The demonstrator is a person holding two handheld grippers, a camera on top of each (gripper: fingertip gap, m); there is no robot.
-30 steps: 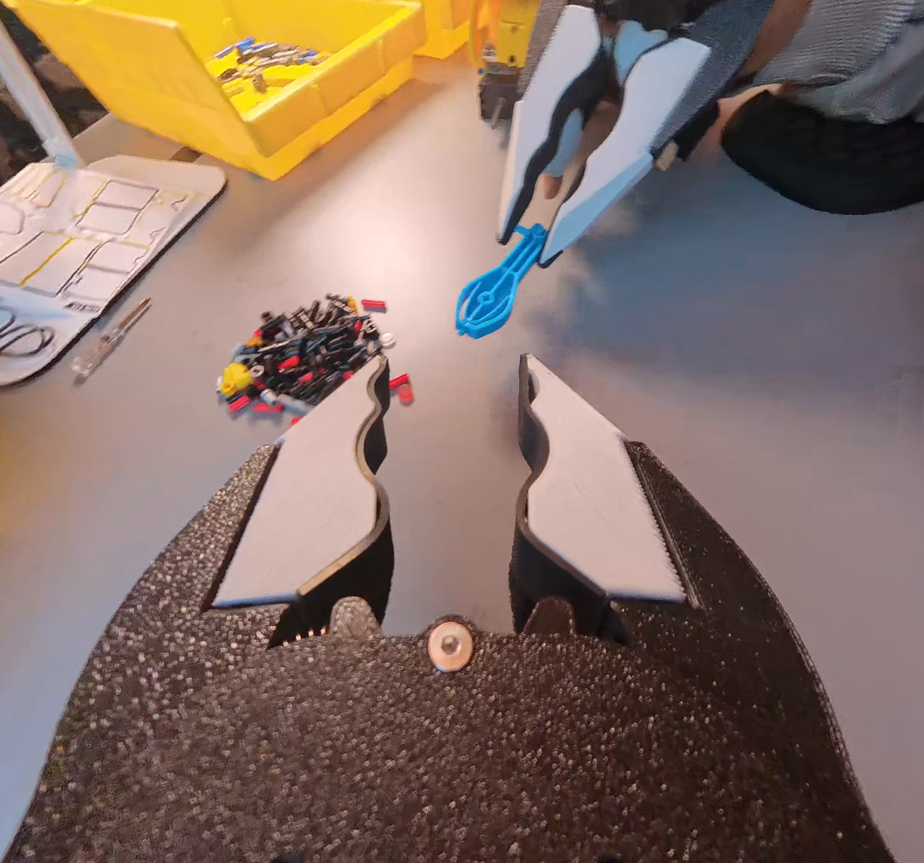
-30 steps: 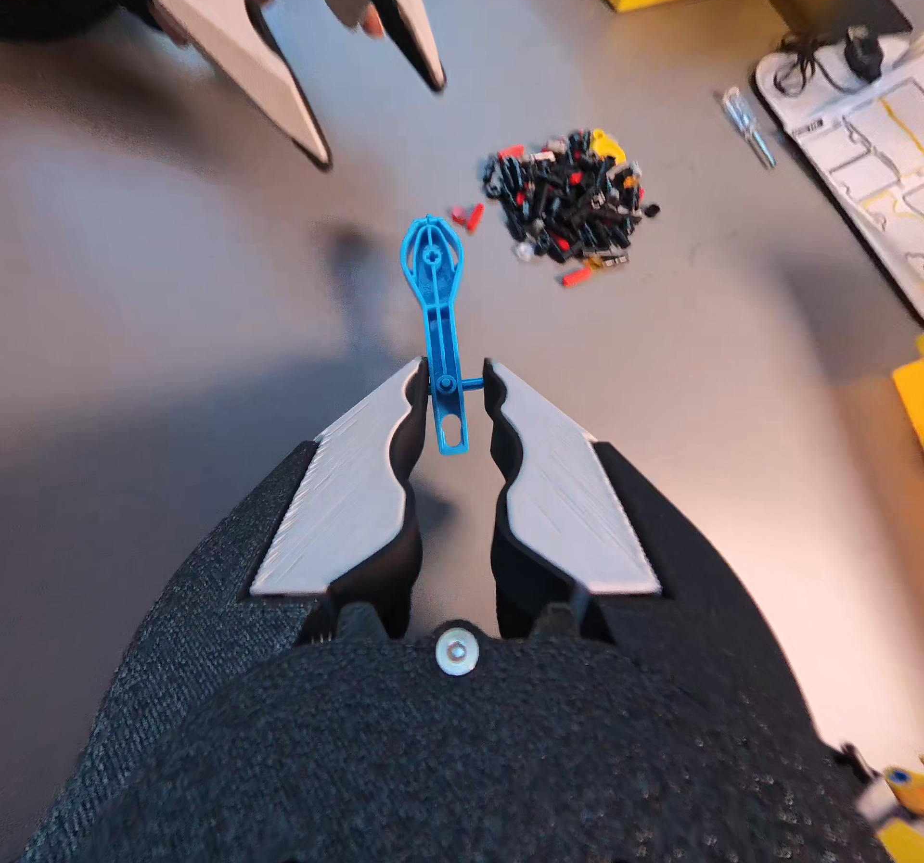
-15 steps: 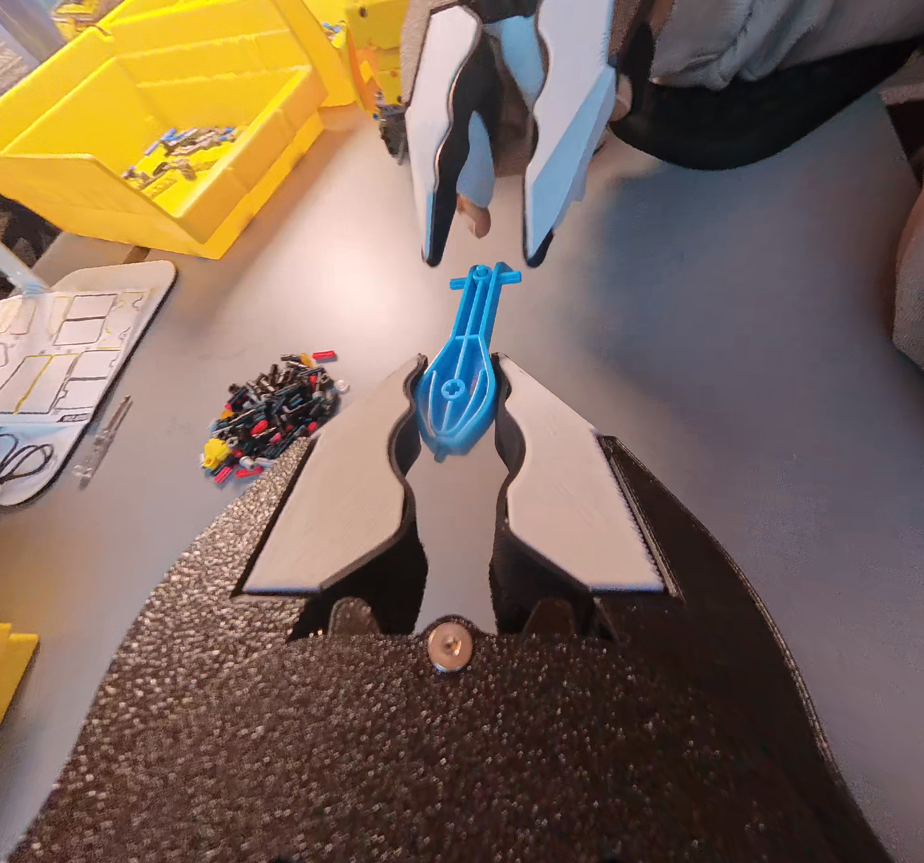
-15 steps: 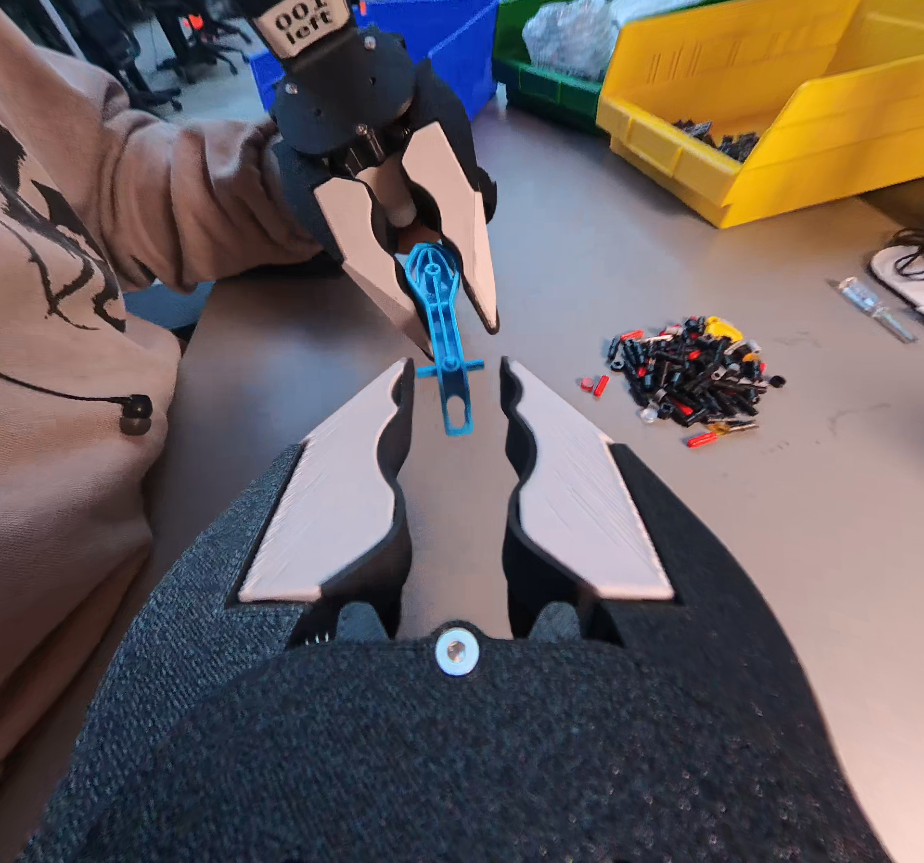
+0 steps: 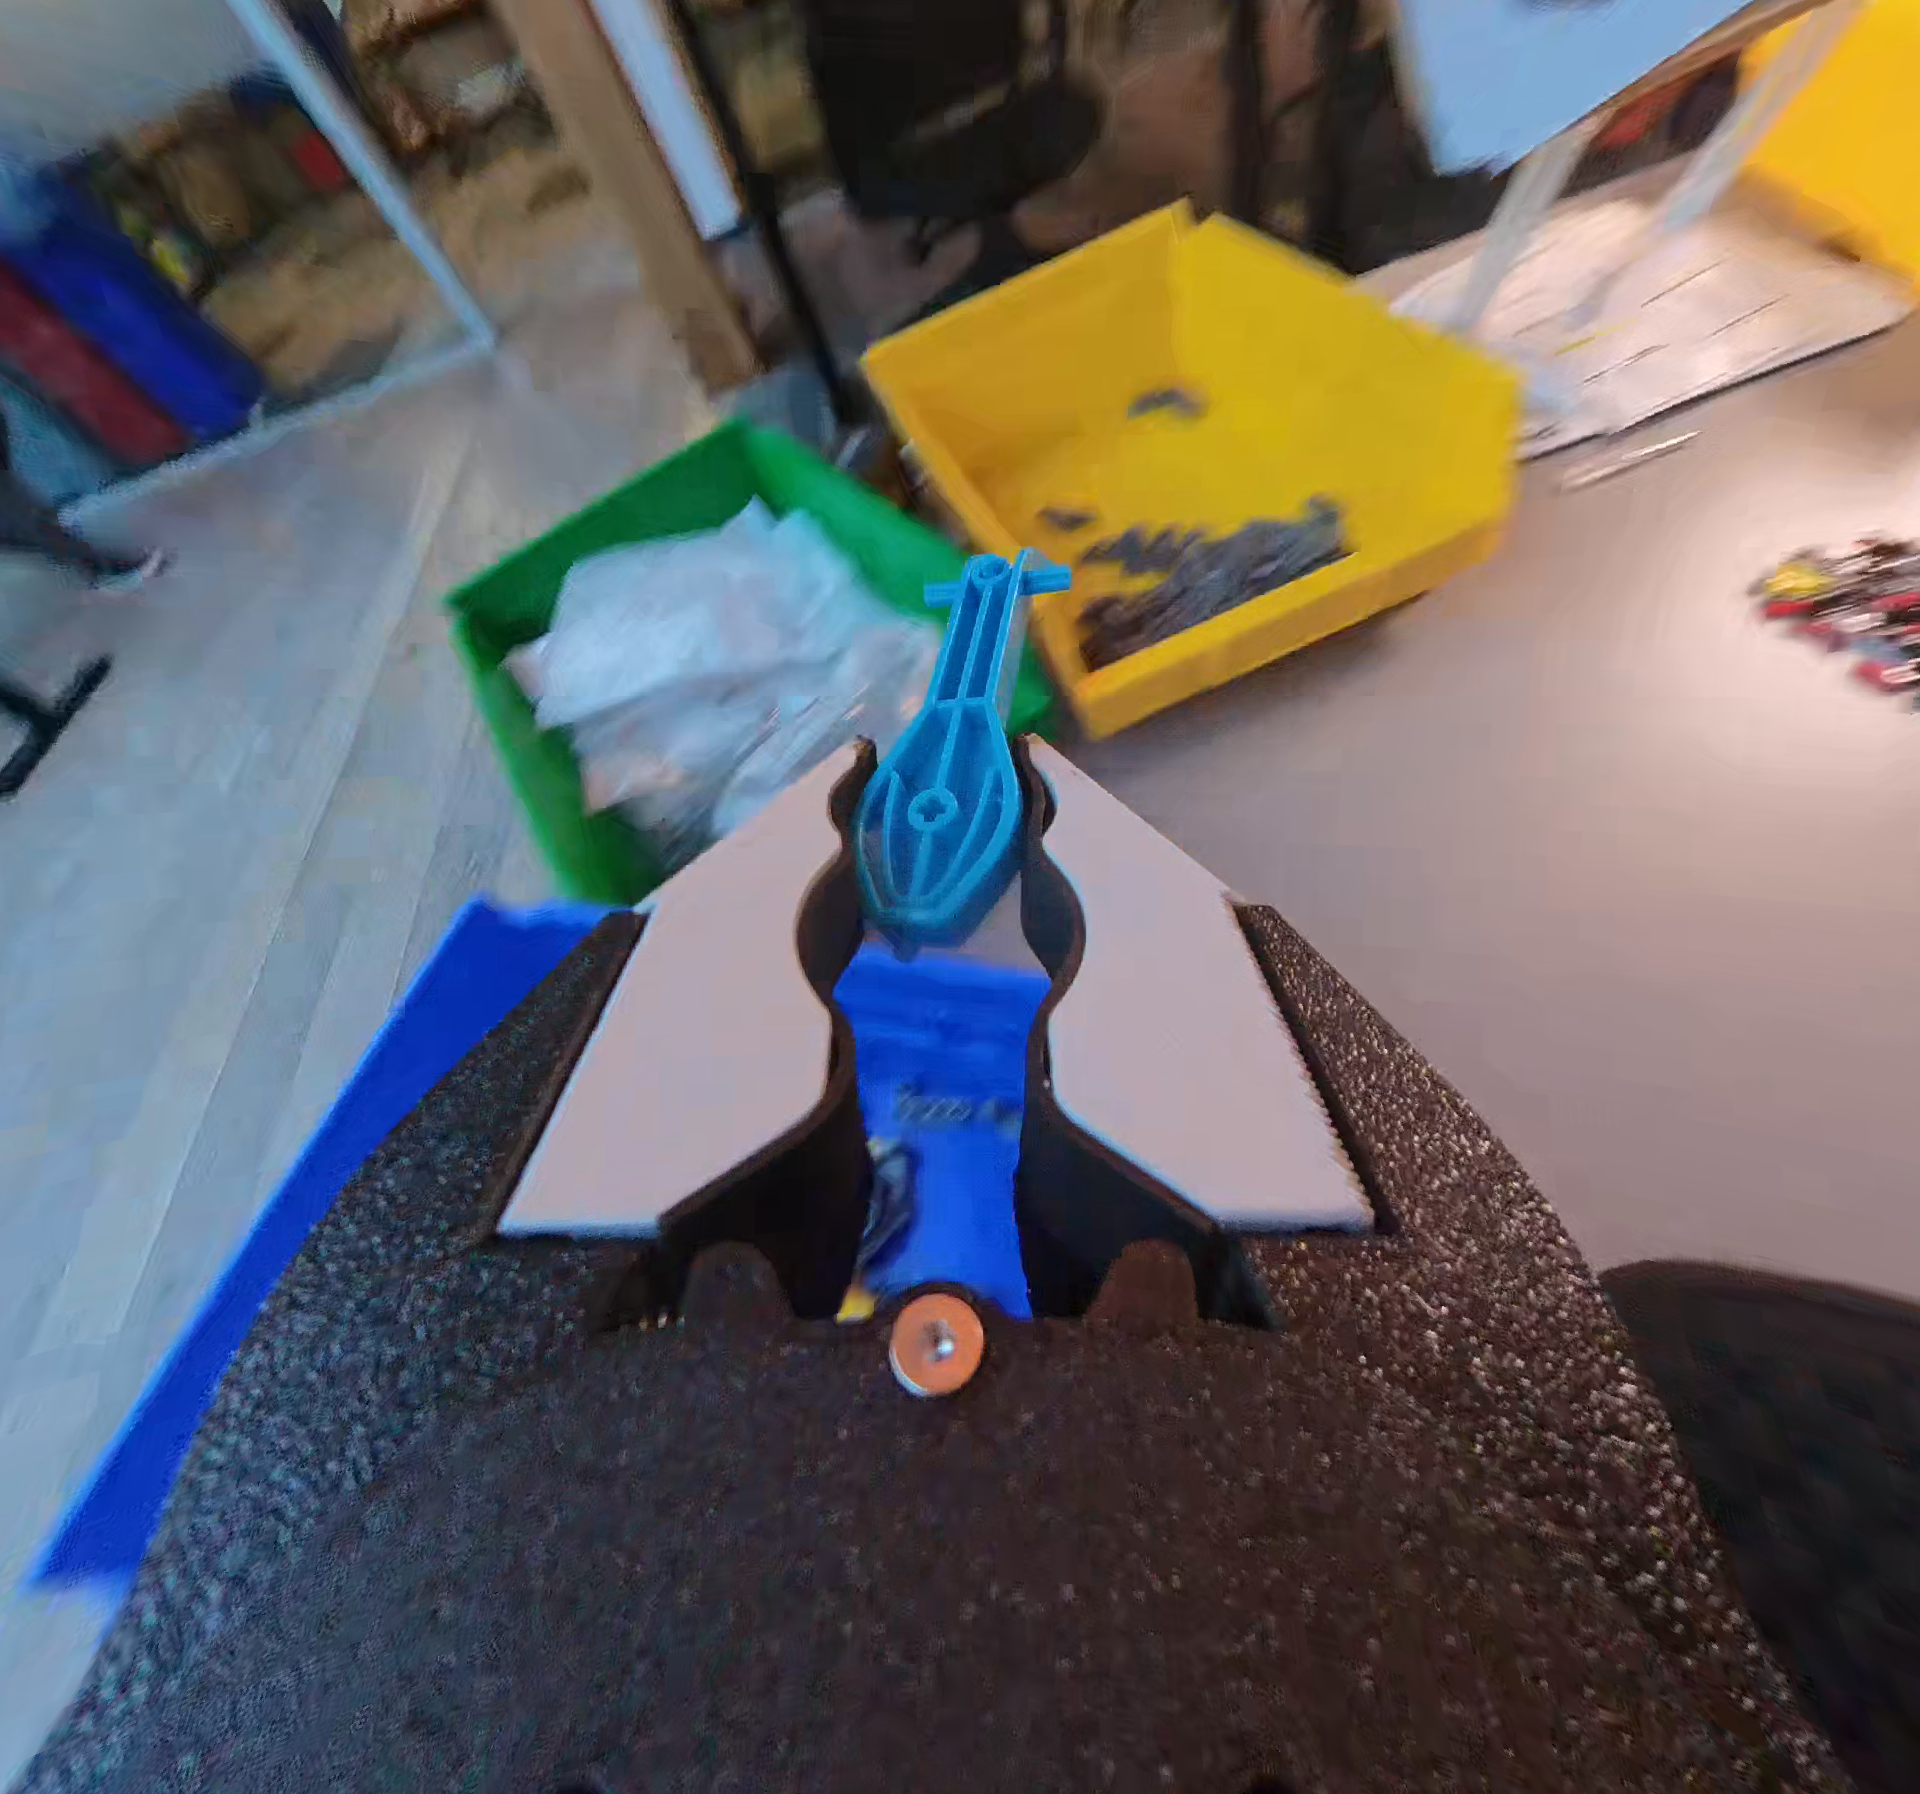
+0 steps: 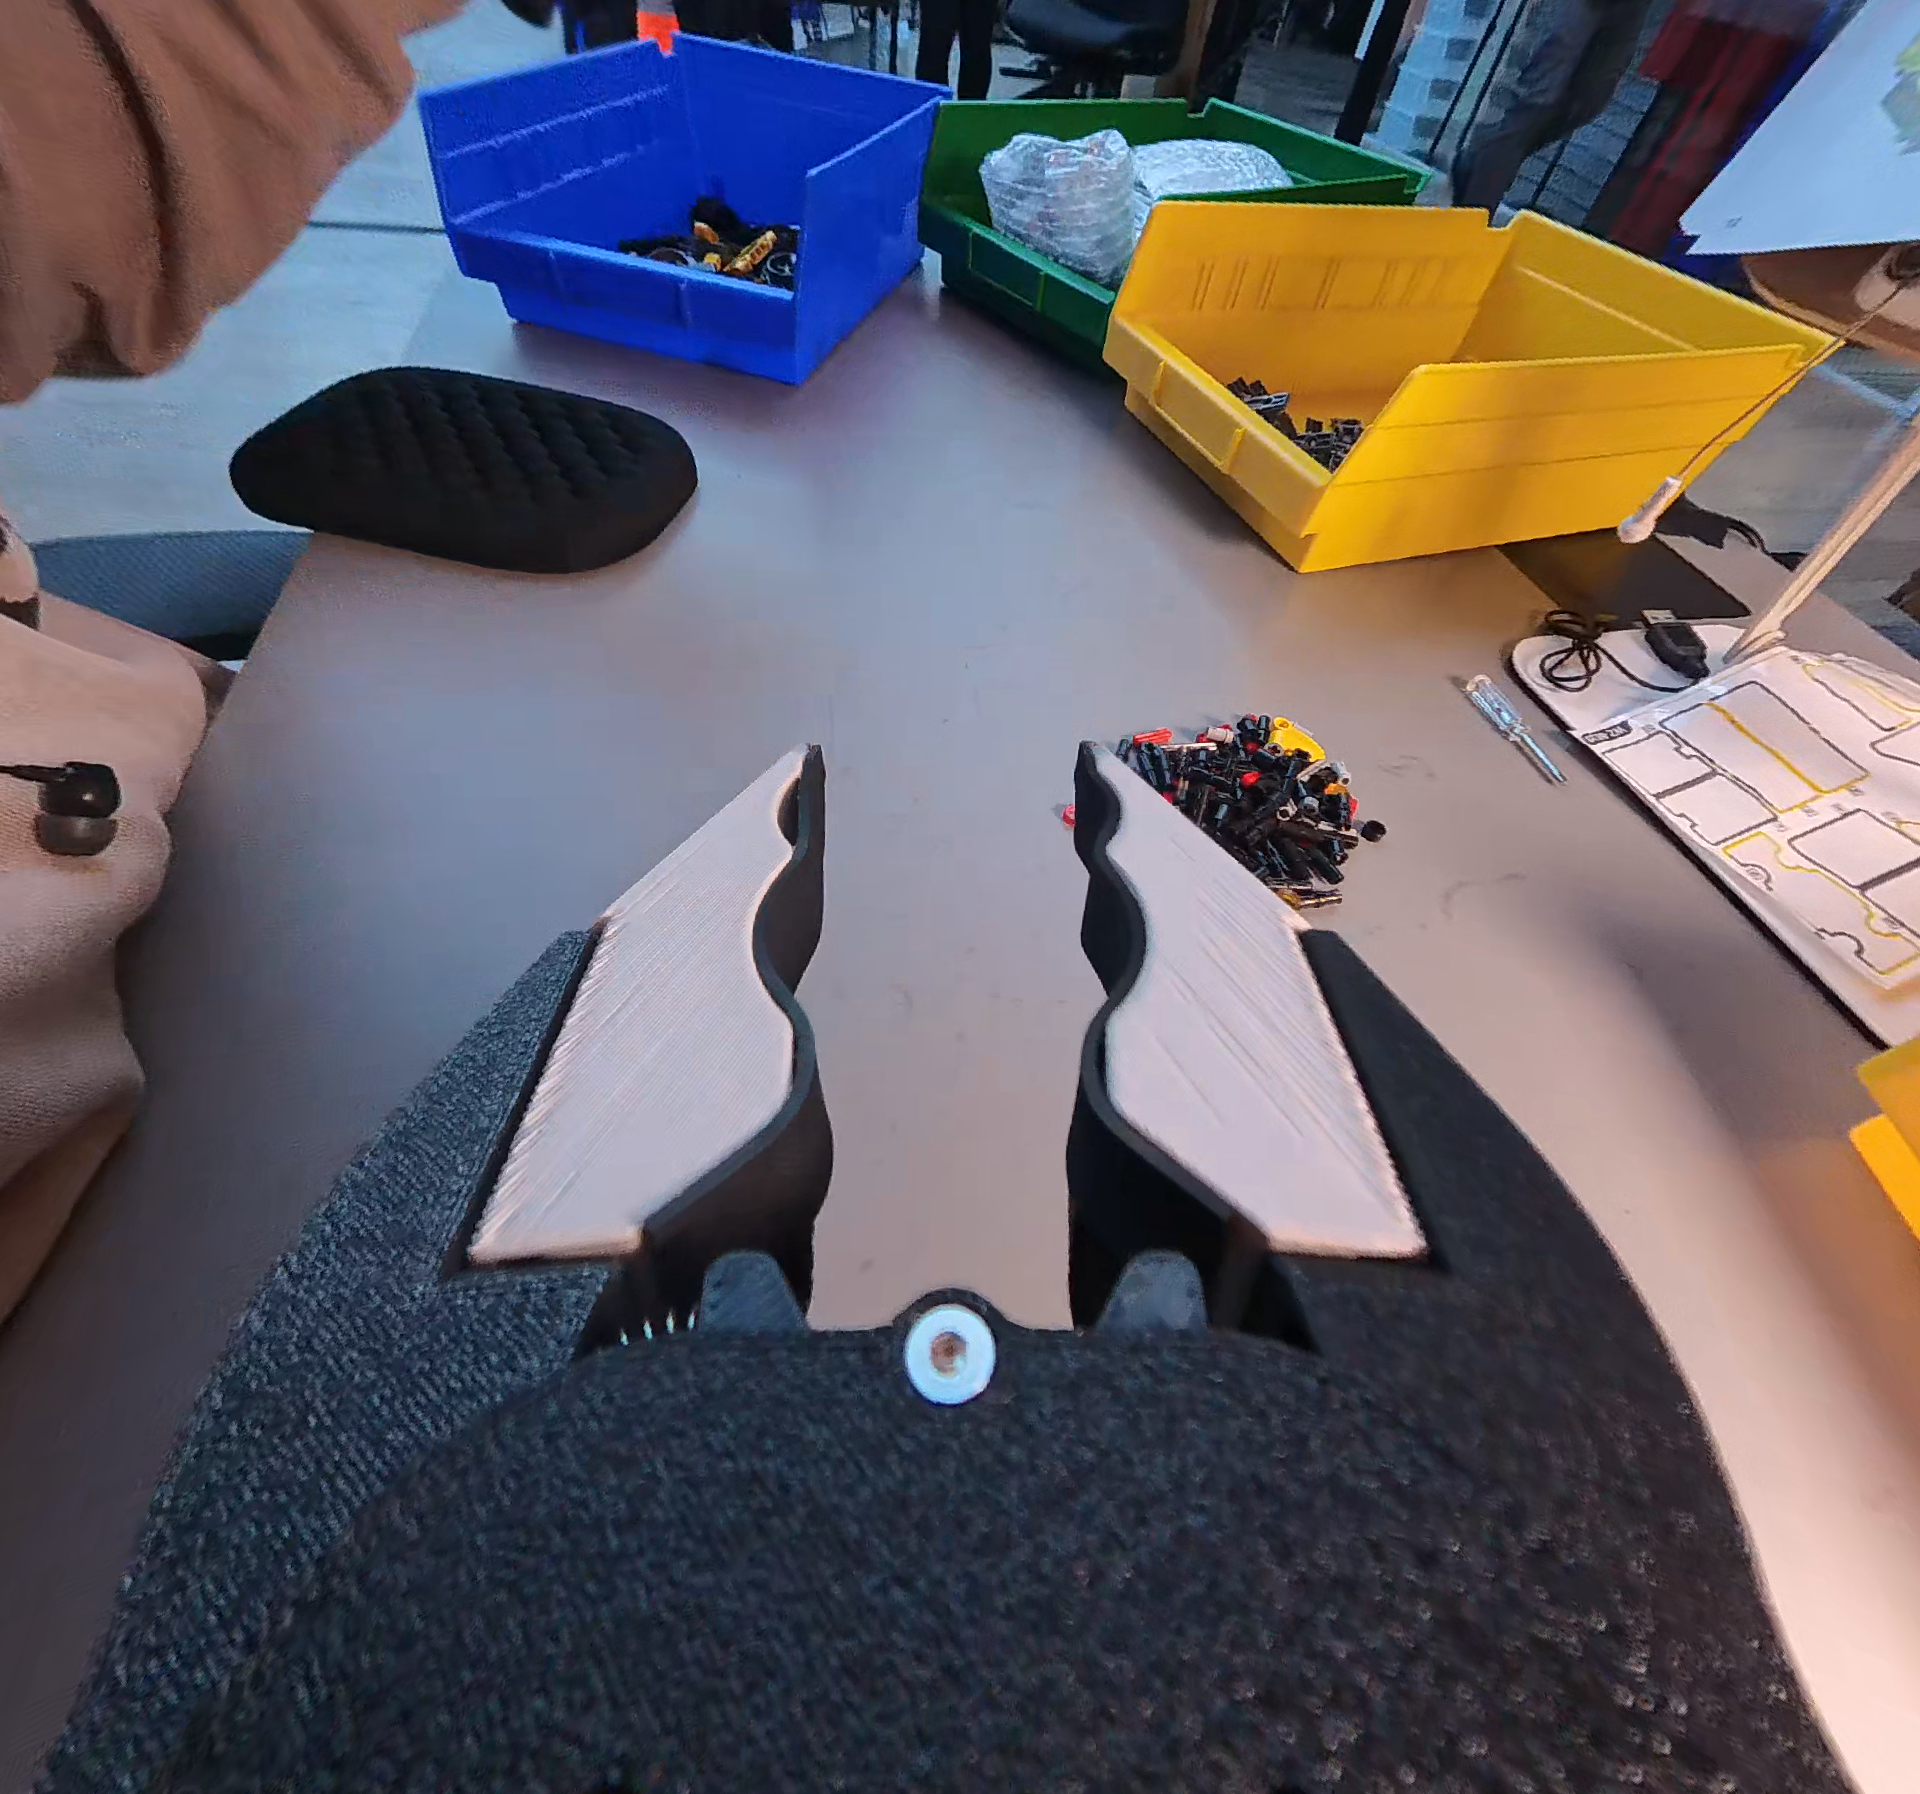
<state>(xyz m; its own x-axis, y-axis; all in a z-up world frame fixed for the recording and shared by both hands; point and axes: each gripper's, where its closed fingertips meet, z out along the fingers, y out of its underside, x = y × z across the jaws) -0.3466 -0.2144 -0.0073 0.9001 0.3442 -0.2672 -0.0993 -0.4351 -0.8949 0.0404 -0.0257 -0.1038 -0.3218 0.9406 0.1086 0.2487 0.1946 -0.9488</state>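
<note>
Grey tabletop [image 5: 1507,861] at right, pale floor at left; the left wrist view is motion-blurred. Left gripper [image 5: 940,788]: jaws drawn close, clamped on the broad end of a blue plastic part [image 5: 940,830], whose narrow stem with a small crossbar points far, held above a blue bin [image 5: 940,1027]. Beyond it: green bin [image 5: 821,508] with clear plastic bags [image 5: 717,664]; yellow bin [image 5: 1299,394] with dark pieces, far right. Pile of small parts [image 5: 1860,601] at the right edge.

Right wrist view, same table. Right gripper [image 6: 948,778]: jaws spread wide, holding nothing, over bare tabletop. Pile of small parts just beside its right fingertip [image 6: 1096,788]. Far row, left to right: blue bin, green bin, yellow bin. Black pad [image 6: 462,466], far left. Screwdriver [image 6: 1512,726] and printed sheet [image 6: 1787,809], right. Person's tan sleeve [image 6: 177,82], upper left.
</note>
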